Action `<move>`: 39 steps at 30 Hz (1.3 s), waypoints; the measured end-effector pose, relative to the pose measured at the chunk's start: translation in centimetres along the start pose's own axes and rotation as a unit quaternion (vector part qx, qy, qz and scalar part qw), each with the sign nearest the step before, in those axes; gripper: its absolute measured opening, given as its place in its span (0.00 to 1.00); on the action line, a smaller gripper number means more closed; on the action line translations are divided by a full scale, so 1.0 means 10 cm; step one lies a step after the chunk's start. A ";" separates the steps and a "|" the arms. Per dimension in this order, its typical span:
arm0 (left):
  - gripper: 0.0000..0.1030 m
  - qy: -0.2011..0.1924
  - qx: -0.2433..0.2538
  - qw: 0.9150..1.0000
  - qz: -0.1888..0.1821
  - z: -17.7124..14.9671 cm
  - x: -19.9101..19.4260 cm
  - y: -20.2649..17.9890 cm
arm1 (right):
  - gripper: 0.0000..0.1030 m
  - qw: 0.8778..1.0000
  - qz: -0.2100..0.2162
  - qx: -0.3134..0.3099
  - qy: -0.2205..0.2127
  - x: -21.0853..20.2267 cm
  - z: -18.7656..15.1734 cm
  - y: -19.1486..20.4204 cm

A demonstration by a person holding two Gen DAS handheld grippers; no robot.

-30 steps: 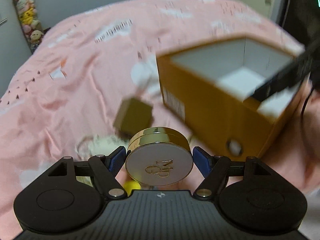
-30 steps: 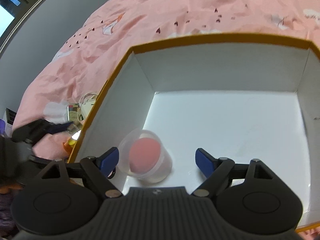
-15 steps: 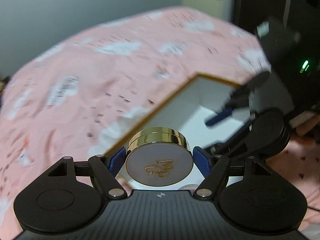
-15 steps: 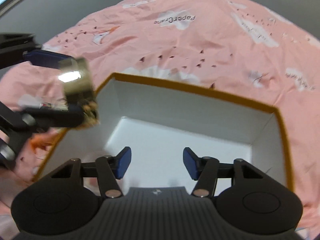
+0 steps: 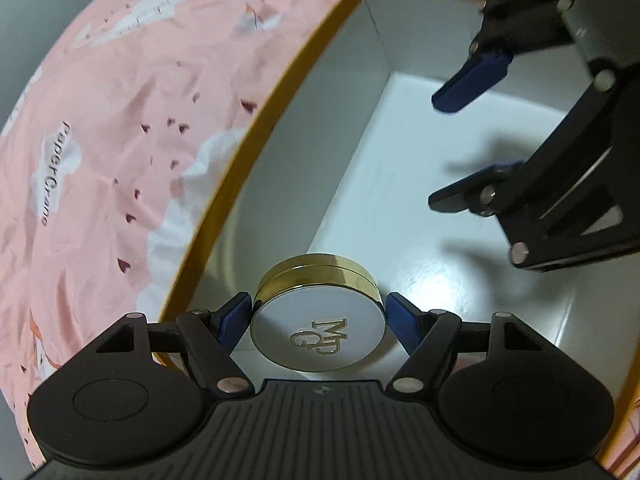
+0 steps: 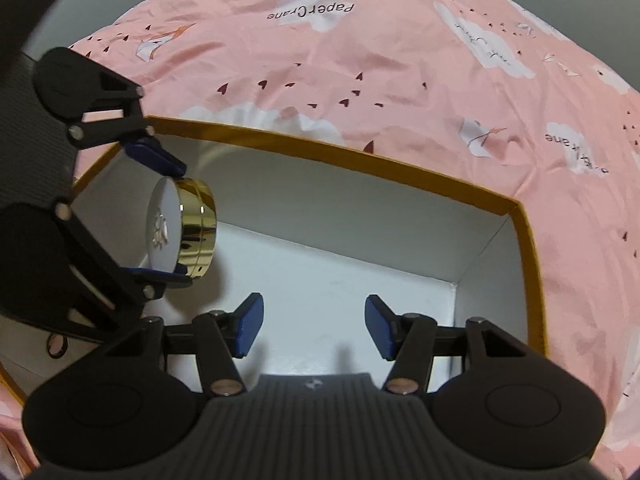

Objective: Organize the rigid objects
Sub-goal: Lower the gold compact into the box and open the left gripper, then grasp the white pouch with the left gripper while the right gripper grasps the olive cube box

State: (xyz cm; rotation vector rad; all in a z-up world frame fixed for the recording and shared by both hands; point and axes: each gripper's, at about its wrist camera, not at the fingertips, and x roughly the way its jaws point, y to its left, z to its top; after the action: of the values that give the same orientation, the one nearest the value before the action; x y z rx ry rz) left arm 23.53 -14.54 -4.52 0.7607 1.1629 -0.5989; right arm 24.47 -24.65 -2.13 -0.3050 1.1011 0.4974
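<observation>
The round gold-rimmed compact (image 5: pixel 319 330), white-lidded with a gold monogram, is pinched at its rim between the blue pads of the left gripper (image 5: pixel 319 322) and hangs over the inside of the open box (image 5: pixel 256 148). In the left wrist view it sits at about 6 o'clock, above the box's white floor near the left wall. In the right wrist view the same compact (image 6: pixel 182 230) appears at 9 o'clock, standing on edge between the left gripper's (image 6: pixel 170 220) two pads, one pressing on top and one underneath.

The right gripper (image 6: pixel 312 328) points down into the box (image 6: pixel 400 168) with its pads partly spread and nothing between them; in the left wrist view it reaches in from 2 o'clock (image 5: pixel 460 146). Only white floor shows beneath it.

The box has mustard-yellow outer walls and rim and a white interior. It rests on a pink bedsheet (image 6: pixel 400 60) printed with white clouds, small dark hearts and the words "PaperCrane", which surrounds the box from 9 to 3 o'clock in the right wrist view.
</observation>
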 end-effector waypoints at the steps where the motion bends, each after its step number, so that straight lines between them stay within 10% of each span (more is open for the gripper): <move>1: 0.82 0.009 0.004 1.000 -0.002 0.00 0.04 0.02 | 0.55 1.000 0.003 0.000 0.002 0.02 0.00 0.00; 22: 0.88 -0.001 -0.028 1.000 0.003 -0.22 0.06 0.14 | 0.67 1.000 -0.005 -0.010 0.009 0.03 0.02 0.10; 31: 0.88 -0.092 -0.089 0.992 -0.007 -0.52 -0.48 0.20 | 0.68 1.000 -0.001 -0.015 -0.005 -0.17 -0.01 0.24; 39: 0.88 -0.192 -0.178 0.965 0.010 -1.08 -1.21 0.19 | 0.78 0.996 0.022 -0.024 -0.081 -0.63 -0.09 0.53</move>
State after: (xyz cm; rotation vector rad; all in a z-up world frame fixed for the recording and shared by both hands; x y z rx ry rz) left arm 15.08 -4.46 5.22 0.3286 0.8675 -0.4769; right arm 18.76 -22.03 3.27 -0.2770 0.9409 0.5781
